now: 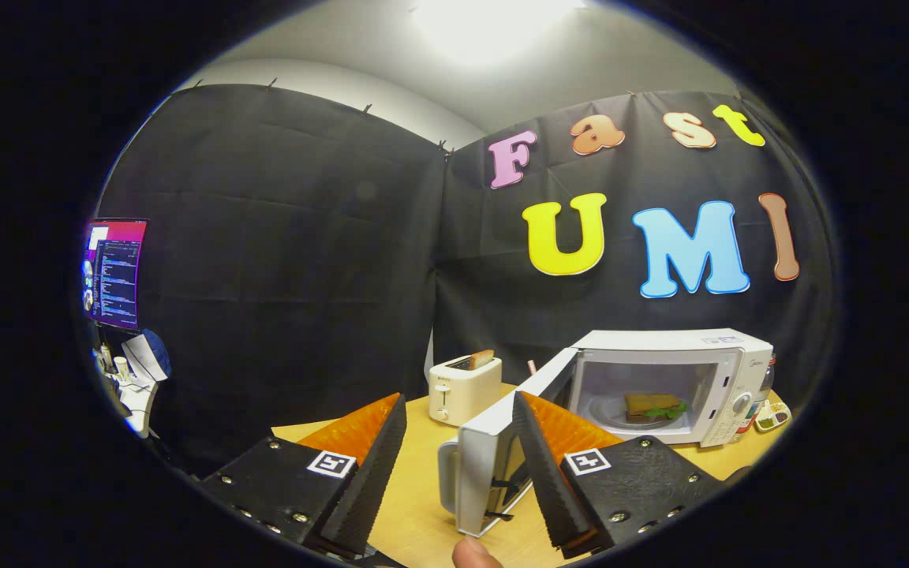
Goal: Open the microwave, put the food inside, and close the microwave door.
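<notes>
A white microwave (727, 371) stands on the wooden table (415, 505), beyond my right finger. Its door (494, 442) is swung wide open toward me, its free edge and handle lying in the gap between my fingertips. Inside, on a glass plate, lies the food (652, 407), a sandwich with a green leaf. My gripper (458, 410) is open, its orange-and-black fingers spread to either side of the door's edge, and neither finger presses on it.
A cream toaster (462, 386) with a slice of bread sticking up stands on the table left of the microwave. A small tray of items (772, 416) sits at the microwave's right side. A monitor (115, 272) and clutter lie far left. A fingertip (474, 554) shows below the fingers.
</notes>
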`<state>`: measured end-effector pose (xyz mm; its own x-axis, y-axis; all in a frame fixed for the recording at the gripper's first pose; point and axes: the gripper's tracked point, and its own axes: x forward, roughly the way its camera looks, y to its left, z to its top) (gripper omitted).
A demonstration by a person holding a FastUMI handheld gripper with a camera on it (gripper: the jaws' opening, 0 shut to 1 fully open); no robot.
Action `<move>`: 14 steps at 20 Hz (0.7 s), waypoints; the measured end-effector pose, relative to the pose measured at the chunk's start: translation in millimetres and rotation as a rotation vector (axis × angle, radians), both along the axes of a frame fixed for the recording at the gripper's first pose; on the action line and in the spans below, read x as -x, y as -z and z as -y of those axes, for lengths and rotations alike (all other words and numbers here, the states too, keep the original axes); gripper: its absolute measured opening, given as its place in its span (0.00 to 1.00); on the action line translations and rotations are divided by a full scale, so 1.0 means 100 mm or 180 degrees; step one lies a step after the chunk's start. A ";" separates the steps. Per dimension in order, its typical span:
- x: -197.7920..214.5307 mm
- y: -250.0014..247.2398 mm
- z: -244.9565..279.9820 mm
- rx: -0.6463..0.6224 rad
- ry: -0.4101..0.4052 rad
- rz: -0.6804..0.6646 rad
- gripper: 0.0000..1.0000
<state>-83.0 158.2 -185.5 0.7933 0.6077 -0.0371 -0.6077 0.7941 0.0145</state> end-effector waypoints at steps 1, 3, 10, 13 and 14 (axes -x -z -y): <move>0.02 0.07 -0.11 0.0034 -0.0040 -0.0003 0.81; 0.07 0.04 -0.17 0.0043 0.0081 0.0227 0.83; 0.21 0.27 -0.80 -0.0081 -0.0320 0.0022 0.82; 0.05 0.53 -0.78 0.0012 -0.0145 -0.0162 0.39; -0.01 0.64 -0.79 0.0046 -0.0130 -0.0238 0.27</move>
<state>-82.0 237.2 -249.7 0.7626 0.6384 -0.1042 -0.6371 0.7692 0.0497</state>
